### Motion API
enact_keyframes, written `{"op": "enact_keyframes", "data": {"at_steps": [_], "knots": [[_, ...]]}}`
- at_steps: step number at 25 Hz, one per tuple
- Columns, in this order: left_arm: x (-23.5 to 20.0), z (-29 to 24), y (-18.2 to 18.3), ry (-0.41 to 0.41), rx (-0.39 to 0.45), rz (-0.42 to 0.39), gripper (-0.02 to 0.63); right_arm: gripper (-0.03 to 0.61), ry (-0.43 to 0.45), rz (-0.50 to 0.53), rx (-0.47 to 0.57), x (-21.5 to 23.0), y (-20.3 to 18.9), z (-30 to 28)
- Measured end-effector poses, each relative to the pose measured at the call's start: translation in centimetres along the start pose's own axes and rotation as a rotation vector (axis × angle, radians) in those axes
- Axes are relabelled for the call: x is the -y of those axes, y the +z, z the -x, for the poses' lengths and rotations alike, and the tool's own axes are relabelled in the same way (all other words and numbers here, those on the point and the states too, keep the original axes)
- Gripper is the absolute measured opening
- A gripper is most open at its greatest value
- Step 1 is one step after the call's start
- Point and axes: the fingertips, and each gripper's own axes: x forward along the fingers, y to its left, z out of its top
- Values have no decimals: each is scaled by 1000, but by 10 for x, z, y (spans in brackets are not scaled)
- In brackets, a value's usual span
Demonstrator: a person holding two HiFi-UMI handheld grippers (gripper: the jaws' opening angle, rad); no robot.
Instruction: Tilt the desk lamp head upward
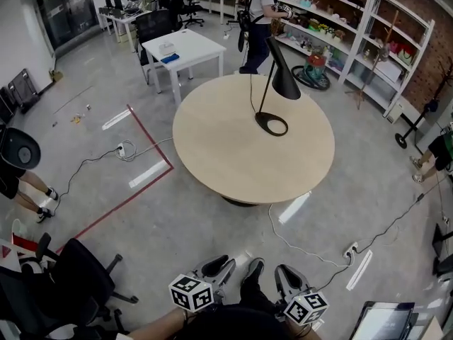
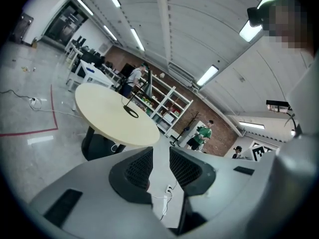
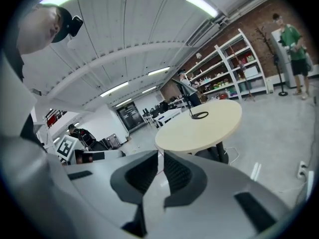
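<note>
Head view is showing the black desk lamp (image 1: pixel 267 83) standing on the far part of the round desk (image 1: pixel 226 154), its ring base (image 1: pixel 272 124) resting on the top and its cone head (image 1: pixel 284 83) pointing downward. The left gripper (image 1: pixel 221 265) and the right gripper (image 1: pixel 287 275) are hanging low by the person's feet, well apart from the desk. The left fingers (image 2: pixel 137 169) are standing a narrow gap apart with nothing between them, and the right fingers (image 3: pixel 177 173) are sitting almost together, gripping nothing
</note>
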Motion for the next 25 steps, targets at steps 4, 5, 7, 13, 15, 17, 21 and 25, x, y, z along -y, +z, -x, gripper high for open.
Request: {"op": "enact_keyframes", "data": {"at_steps": [4, 5, 7, 13, 15, 17, 21, 25], "knots": [[-13, -26, 29, 61, 32, -5, 109, 20, 64, -9, 16, 20, 31, -32], [-15, -35, 36, 72, 40, -12, 109, 20, 81, -10, 20, 26, 39, -41], [-19, -56, 50, 84, 51, -29, 109, 20, 107, -9, 26, 41, 55, -58], [-7, -125, 78, 82, 50, -79, 109, 20, 134, -14, 33, 93, 98, -88], [-4, -144, 84, 87, 51, -87, 109, 20, 140, -29, 32, 110, 109, -95], [-3, -159, 90, 99, 56, -90, 110, 20, 144, -41, 31, 126, 119, -104], [-12, -177, 102, 134, 64, -77, 109, 20, 163, -56, 14, 144, 132, -125], [-23, -187, 120, 175, 88, -68, 109, 20, 184, -73, -1, 155, 142, -142]]}}
